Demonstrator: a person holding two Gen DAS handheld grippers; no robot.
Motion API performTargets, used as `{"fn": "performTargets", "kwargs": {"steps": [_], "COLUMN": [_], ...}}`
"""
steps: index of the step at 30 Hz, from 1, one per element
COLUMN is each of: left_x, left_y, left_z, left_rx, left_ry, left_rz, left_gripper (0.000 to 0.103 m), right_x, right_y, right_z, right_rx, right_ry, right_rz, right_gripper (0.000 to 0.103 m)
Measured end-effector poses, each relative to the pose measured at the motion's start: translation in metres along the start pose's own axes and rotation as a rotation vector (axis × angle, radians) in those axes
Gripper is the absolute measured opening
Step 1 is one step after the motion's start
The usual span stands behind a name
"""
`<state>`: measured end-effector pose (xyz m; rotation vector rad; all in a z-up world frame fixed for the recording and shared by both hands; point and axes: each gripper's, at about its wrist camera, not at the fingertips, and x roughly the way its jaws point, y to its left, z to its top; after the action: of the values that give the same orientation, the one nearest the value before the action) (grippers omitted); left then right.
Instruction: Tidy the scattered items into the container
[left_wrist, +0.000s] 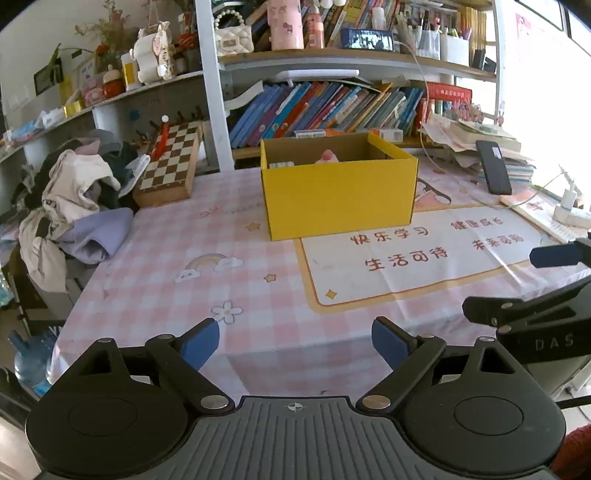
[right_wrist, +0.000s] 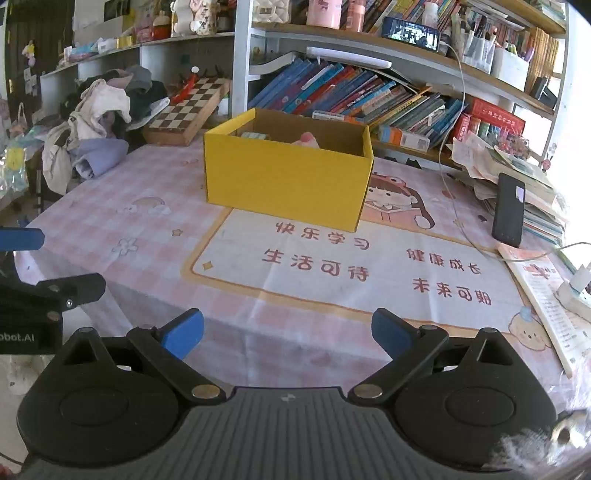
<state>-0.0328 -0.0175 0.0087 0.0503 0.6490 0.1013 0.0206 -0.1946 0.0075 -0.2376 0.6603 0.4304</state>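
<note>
Hovering empty over the near table edge, left gripper (left_wrist: 295, 345) and right gripper (right_wrist: 288, 334) both splayed wide, yellow cardboard box (left_wrist: 338, 192) sits mid-table holding a pink soft-looking item (left_wrist: 327, 155) — likely light, squashy, grip its middle.

Bright daylight floods in right of the jaws, washing that side out; edges bend, corners go dark.
</note>
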Motion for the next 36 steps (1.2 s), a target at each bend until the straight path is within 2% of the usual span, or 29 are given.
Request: {"fn": "performTargets", "kwargs": {"steps": [12, 36], "left_x": [-0.008, -0.011], "left_y": [-0.003, -0.008], "left_z": [-0.006, -0.007], "left_rx": [-0.005, -0.009], "left_ry": [0.003, 0.017], "left_rz": [-0.021, -0.038], "left_gripper": [0.103, 0.103], "right_x": [-0.007, -0.011], "right_y": [0.005, 0.003], "right_z": [-0.007, -0.01], "right_rx": [-0.026, -0.021], "right_ry": [0.025, 0.03], "right_rz": [0.0, -0.003], "right_gripper": [0.099, 0.101]}}
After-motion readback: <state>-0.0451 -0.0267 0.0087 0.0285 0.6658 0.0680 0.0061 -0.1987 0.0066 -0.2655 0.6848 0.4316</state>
